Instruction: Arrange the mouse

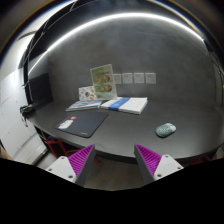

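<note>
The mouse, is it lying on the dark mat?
No, the mouse sits on the bare table, well apart from the dark mat.

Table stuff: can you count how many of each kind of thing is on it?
Mouse: 1
Dark mouse pad: 1
Small card lying on the mouse pad: 1
Open books or papers: 2
Upright printed sheet: 1
Total: 6
The gripper is open and holds nothing.

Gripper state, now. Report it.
Gripper: jaws open, holding nothing; the mouse lies on the table, beyond them.
</note>
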